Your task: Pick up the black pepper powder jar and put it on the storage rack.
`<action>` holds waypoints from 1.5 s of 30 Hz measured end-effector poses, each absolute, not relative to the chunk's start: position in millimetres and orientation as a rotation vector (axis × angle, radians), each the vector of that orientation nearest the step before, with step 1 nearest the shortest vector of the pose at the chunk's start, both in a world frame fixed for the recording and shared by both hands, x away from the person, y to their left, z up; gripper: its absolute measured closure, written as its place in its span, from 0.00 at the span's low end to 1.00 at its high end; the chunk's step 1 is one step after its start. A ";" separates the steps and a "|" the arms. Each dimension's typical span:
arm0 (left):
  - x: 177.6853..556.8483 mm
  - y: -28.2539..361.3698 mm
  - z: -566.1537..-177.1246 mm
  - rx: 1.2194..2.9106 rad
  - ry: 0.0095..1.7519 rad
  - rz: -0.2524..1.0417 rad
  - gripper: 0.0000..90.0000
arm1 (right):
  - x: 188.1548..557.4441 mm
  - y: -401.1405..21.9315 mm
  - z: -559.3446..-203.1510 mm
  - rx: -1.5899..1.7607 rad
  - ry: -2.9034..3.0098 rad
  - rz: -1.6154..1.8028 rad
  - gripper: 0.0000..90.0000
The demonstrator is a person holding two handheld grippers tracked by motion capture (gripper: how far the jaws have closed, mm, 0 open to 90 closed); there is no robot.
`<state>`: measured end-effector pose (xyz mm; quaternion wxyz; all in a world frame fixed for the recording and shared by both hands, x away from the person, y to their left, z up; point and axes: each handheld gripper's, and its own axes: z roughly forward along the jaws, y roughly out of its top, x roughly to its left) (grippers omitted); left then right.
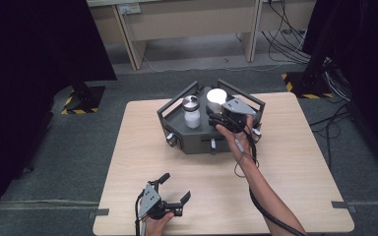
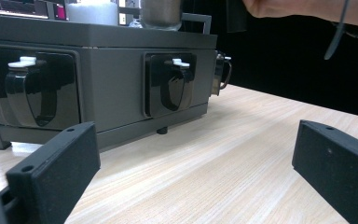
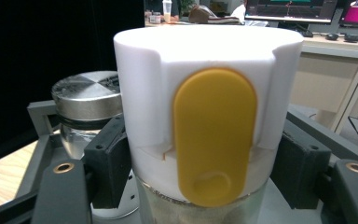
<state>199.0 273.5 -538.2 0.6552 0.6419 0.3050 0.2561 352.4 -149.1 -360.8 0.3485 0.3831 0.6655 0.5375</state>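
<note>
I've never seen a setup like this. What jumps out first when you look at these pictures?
Probably the white-capped jar with its big yellow oval tab, clamped between the fingers of the right gripper over the dark grey tray at the far side of the wooden table. Beside it in the tray stands a glass jar with a shiny metal lid. The left gripper waits open near the table's front edge.

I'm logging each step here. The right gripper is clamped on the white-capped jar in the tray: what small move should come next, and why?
Probably lift it straight up. The right gripper is shut on the white-capped jar, which stands close beside the metal-lidded jar inside the walled tray.
</note>
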 end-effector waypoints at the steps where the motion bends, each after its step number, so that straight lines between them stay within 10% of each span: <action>1: 198.9 273.5 -538.1 1.456 0.691 0.581 0.00 | 353.8 -147.9 -361.5 0.995 1.726 1.389 0.34; 28: 197.9 271.6 -537.7 1.460 0.681 0.573 0.00 | 366.2 -137.4 -371.7 1.039 1.697 1.357 0.32; 45: 197.6 270.7 -537.5 1.461 0.675 0.572 0.00 | 351.9 -148.3 -369.8 1.120 1.659 1.470 0.04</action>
